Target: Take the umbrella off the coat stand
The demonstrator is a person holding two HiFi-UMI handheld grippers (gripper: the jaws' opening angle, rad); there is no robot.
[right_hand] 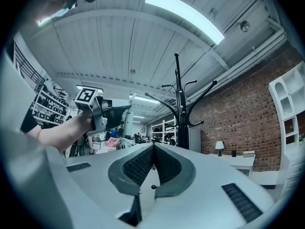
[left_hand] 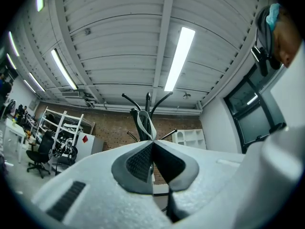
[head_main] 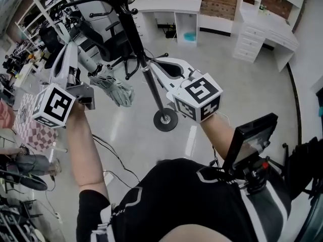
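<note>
The black coat stand [head_main: 151, 84] runs from the top of the head view down to its round base [head_main: 165, 120]. A folded grey umbrella [head_main: 113, 87] hangs just left of the pole, below my left gripper [head_main: 69, 48]. In the left gripper view the left gripper [left_hand: 152, 142] is shut on a thin white-edged strap loop [left_hand: 143, 123]. The stand's hooked top [left_hand: 148, 99] shows farther behind that loop. My right gripper [head_main: 155, 64] is beside the pole, shut and empty [right_hand: 153, 147]. Its view shows the stand [right_hand: 180, 104] and the left gripper's marker cube [right_hand: 87, 95].
A black office chair [head_main: 108, 39] stands behind the umbrella. White desks [head_main: 171, 6] and a drawer unit [head_main: 262, 34] line the brick back wall, and shelving [head_main: 45, 4] fills the left. Cables [head_main: 108, 150] trail on the floor. A black screen [head_main: 250, 140] sticks out at my right.
</note>
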